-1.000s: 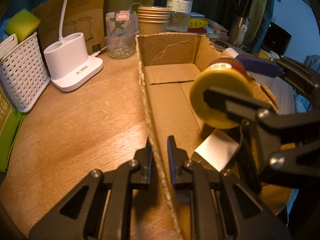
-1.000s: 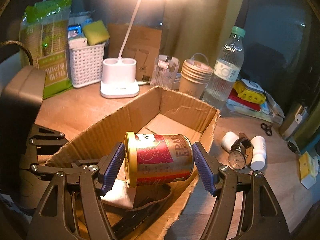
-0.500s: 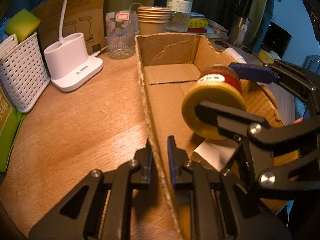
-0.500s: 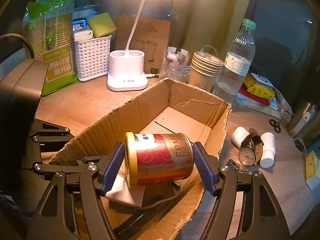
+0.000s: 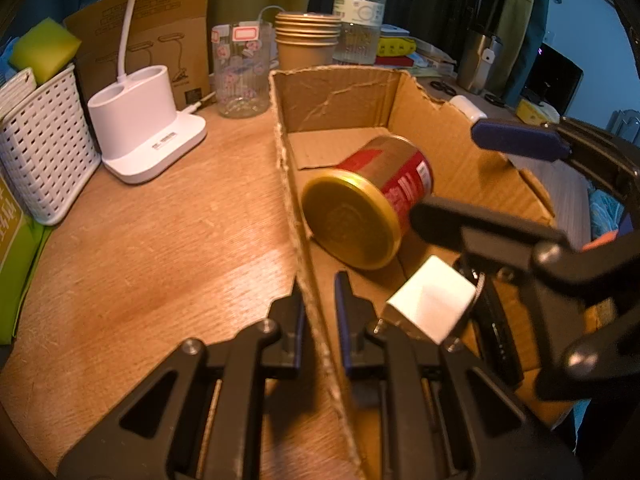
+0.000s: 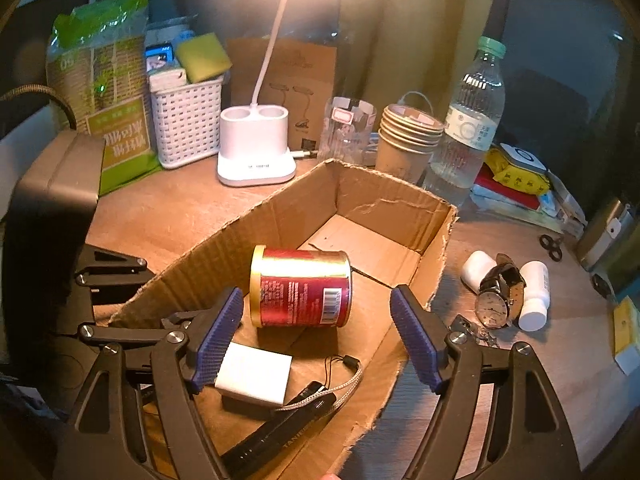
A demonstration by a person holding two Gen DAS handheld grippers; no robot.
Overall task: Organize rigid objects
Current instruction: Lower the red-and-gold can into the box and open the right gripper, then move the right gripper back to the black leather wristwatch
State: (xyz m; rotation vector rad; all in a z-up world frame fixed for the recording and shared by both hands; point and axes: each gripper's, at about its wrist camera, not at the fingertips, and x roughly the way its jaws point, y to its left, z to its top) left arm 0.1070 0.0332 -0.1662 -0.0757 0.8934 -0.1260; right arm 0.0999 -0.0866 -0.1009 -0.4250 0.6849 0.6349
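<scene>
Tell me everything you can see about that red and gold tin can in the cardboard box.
The red and gold tin can is a short metal cylinder with gold rims and a gold end. Its red label bears small white print and a barcode. It lies on its side on the floor of the open cardboard box, free of both tools, beyond a white rectangular block. The right gripper hangs open just above it.

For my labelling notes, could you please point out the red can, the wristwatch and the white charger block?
red can (image 6: 300, 296): right wrist view, label side.
wristwatch (image 6: 493, 310): right wrist view, dial.
white charger block (image 6: 254, 378): right wrist view, top face.
</scene>
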